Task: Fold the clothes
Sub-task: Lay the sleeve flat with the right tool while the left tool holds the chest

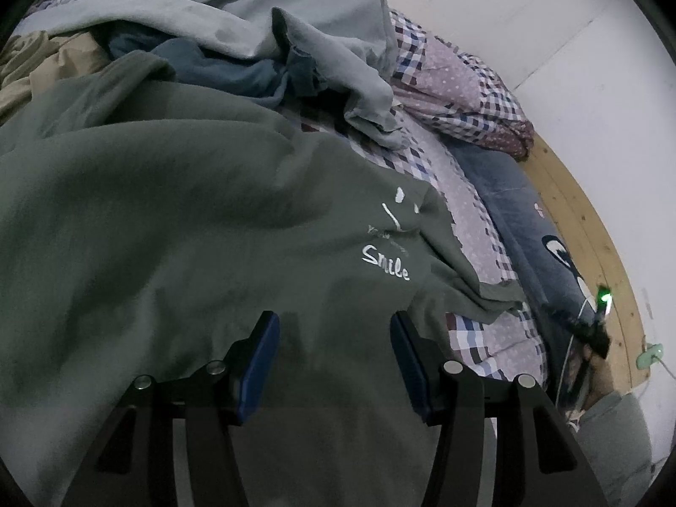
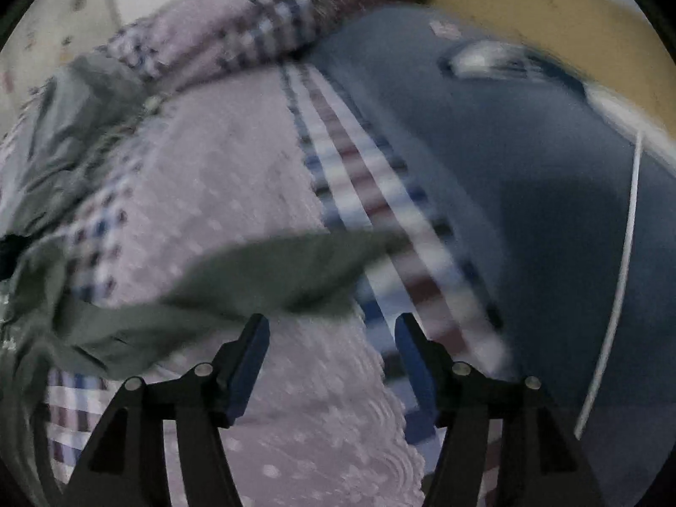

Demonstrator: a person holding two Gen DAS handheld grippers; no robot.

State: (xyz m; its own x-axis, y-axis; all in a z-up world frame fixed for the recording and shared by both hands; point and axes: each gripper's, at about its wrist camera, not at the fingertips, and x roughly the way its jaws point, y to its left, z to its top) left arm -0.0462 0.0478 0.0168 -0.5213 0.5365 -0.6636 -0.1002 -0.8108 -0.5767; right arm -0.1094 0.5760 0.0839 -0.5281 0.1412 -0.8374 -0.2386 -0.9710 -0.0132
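A dark green T-shirt (image 1: 177, 228) with white "Smile" lettering (image 1: 386, 264) lies spread over the bed, filling the left wrist view. My left gripper (image 1: 333, 329) hovers open just above its lower part, nothing between the blue pads. In the blurred right wrist view a green sleeve or corner of the same shirt (image 2: 270, 270) stretches across the bedcover. My right gripper (image 2: 331, 329) stands open just below that green edge, nothing held.
A pile of grey and blue garments (image 1: 262, 42) lies behind the shirt. The bed has a lilac dotted, checked cover (image 2: 236, 177), a navy pillow (image 1: 519, 219) with a white cable (image 2: 625, 253), a wooden frame (image 1: 591, 228) and a white wall (image 1: 570, 42).
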